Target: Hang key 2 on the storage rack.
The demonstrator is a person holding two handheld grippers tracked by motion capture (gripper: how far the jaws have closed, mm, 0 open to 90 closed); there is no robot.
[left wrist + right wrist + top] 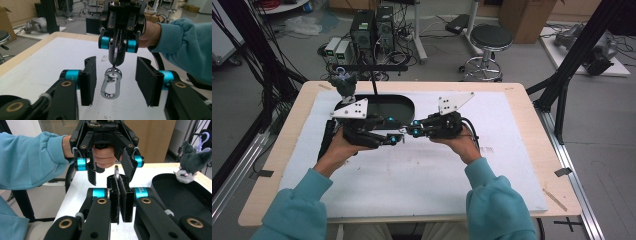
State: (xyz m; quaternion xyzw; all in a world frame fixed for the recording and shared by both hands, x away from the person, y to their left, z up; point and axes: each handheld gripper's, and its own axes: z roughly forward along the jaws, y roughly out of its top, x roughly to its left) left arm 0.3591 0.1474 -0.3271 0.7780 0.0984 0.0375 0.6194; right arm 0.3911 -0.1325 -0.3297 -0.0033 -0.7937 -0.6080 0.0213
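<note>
Your right gripper [116, 56] clamped on carabiner [111, 84] ring, clip hanging between your left gripper [116, 82] fingers, spread wide, not touching it.

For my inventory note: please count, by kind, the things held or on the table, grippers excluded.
Metal carabiner clip: 1
Key ring held by the right gripper: 1
Grey plush toy: 1
Black tray: 1
White mat: 1
Total: 5

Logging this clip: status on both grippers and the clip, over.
Right gripper shut on silver metal carabiner, dangling it. Left gripper open, jaws either side of it, not touching. Nothing in the way.
</note>
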